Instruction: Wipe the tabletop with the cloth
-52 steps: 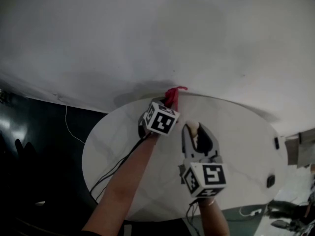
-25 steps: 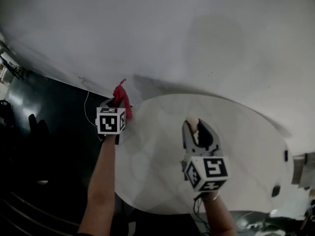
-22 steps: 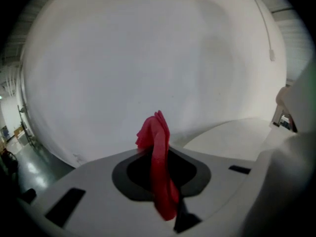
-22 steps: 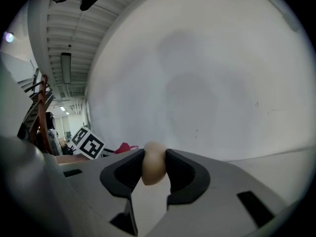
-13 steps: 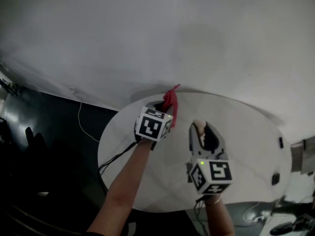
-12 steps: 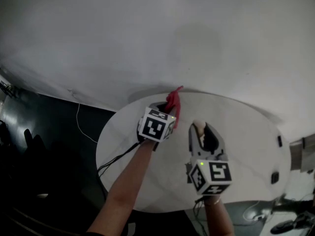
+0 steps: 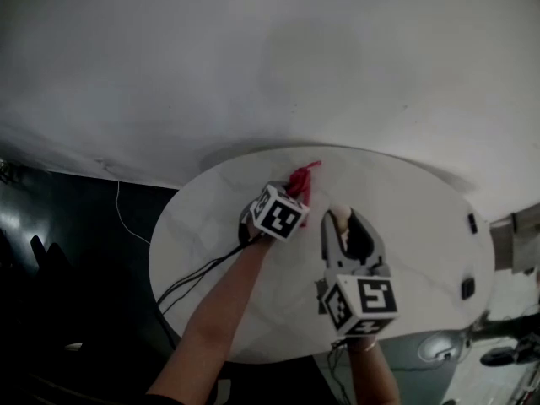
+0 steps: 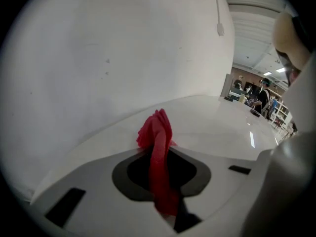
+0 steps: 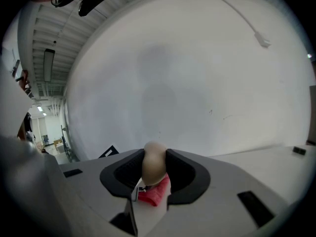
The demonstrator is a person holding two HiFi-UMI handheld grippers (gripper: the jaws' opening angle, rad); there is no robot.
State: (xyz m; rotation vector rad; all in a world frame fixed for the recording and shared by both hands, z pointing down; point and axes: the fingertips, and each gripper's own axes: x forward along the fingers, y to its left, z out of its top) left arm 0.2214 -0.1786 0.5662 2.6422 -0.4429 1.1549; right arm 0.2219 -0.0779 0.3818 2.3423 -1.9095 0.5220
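Note:
A red cloth [image 7: 302, 177] is bunched between the jaws of my left gripper [image 7: 291, 189], which is shut on it over the middle back of the round white table [image 7: 405, 218]. In the left gripper view the cloth [image 8: 157, 147] sticks out past the left gripper [image 8: 158, 167], its tip close above the tabletop [image 8: 212, 125]; I cannot tell whether it touches. My right gripper [image 7: 342, 226] is just to the right, shut on a beige egg-shaped object [image 7: 339, 215]. The right gripper view shows that object [image 9: 154, 163] in the right gripper [image 9: 154, 172], with the cloth [image 9: 155, 195] beyond it.
A white wall [image 7: 270, 66] stands right behind the table. Black cables [image 7: 198, 278] trail over the table's left edge toward the dark floor [image 7: 67, 251]. Two small dark items [image 7: 463, 288] lie near the right rim. People [image 8: 260, 94] stand far off in a room.
My left gripper swung right with the red cloth, from beyond the table's left edge to over its middle, and now points lower. The right gripper shifted slightly, still gripping the beige object.

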